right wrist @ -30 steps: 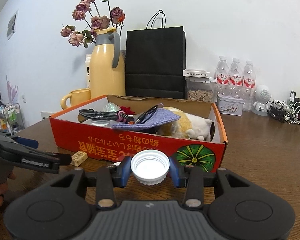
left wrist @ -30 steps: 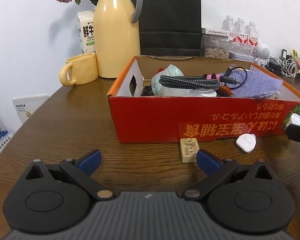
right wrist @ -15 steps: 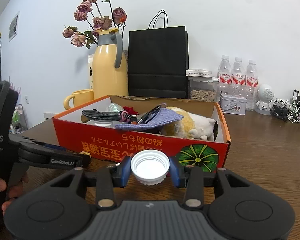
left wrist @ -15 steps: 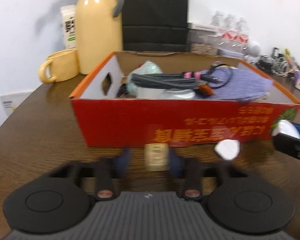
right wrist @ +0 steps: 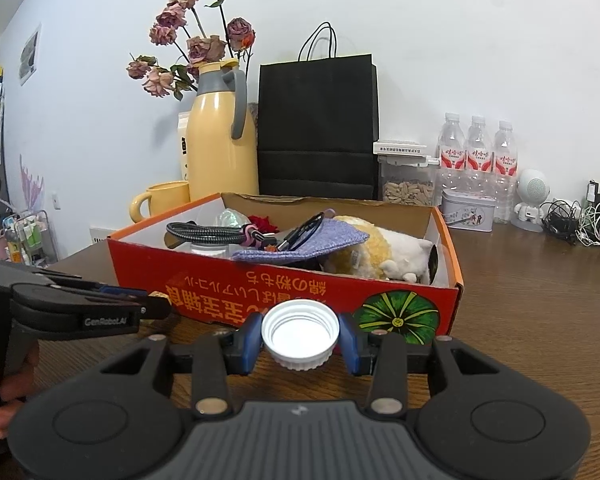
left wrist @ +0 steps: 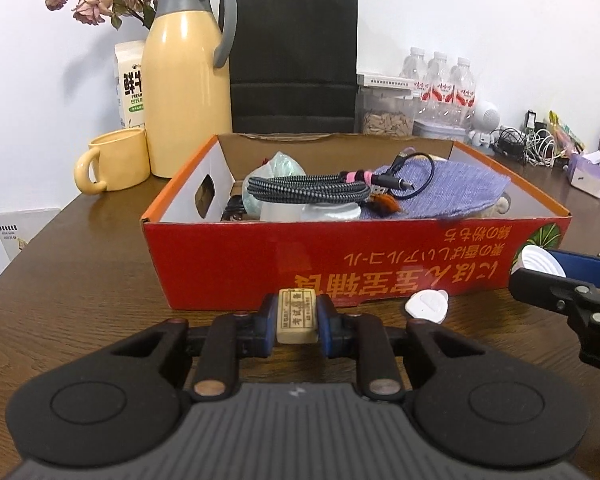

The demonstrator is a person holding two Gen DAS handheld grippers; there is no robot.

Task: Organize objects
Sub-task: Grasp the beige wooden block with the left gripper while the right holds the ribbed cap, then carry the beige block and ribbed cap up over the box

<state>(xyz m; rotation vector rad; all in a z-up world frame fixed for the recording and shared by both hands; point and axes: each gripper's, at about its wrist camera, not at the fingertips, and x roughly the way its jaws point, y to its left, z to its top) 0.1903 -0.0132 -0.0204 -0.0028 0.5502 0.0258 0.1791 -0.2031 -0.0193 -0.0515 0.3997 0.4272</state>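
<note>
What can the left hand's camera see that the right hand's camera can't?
Only the left wrist view shows the small white lid lying on the table in front of the box, and the tan eraser face-on. Only the right wrist view shows the plush toy in the box and the open inside of the white bottle cap. Both show the red box, yellow jug, black bag and water bottles.

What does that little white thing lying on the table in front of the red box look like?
Find the big red box on the brown table. Just before its front wall, right of the left gripper with its beige eraser, lies a small white tag. It is flat and rounded with little ears, unlike the blocky eraser.
</note>
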